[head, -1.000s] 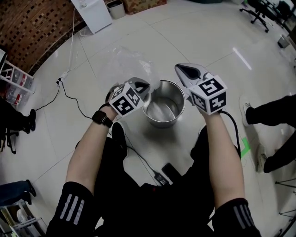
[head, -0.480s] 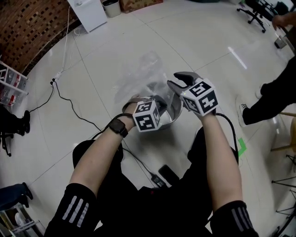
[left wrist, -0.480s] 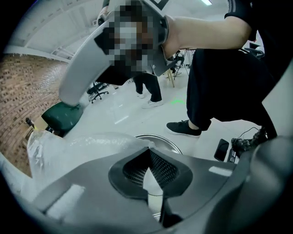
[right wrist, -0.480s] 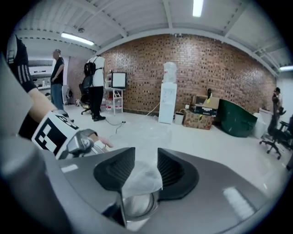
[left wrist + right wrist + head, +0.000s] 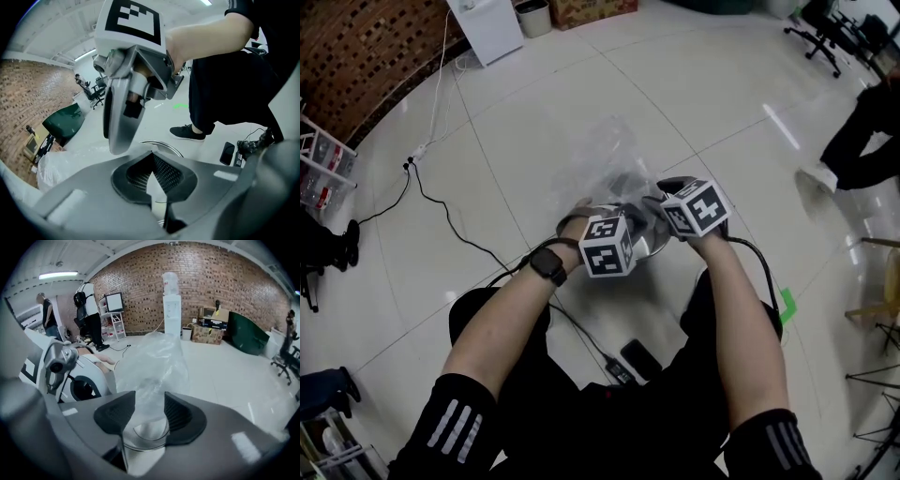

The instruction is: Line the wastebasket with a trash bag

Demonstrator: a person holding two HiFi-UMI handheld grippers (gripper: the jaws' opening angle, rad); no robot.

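Note:
A steel wastebasket (image 5: 648,242) stands on the white floor, mostly hidden under both grippers; its rim (image 5: 165,146) (image 5: 145,437) shows in both gripper views. A clear trash bag (image 5: 605,155) billows up and away from it. My left gripper (image 5: 623,214) (image 5: 150,157) is at the near rim, shut on the bag's edge. My right gripper (image 5: 662,198) (image 5: 150,411) sits at the right rim. Its jaws are opening, and bag film (image 5: 154,362) rises between them without being pressed. The left gripper (image 5: 70,376) is close beside it.
A black cable (image 5: 441,208) runs over the floor at left, and a dark phone (image 5: 641,354) lies by my legs. A bystander's leg and shoe (image 5: 853,141) are at right. A white dispenser (image 5: 487,23) and boxes stand far back, and a shelf (image 5: 319,155) at left.
Both grippers came down onto the wastebasket. The left one brought the bag over it, and the right gripper's jaws went from shut to open around the film.

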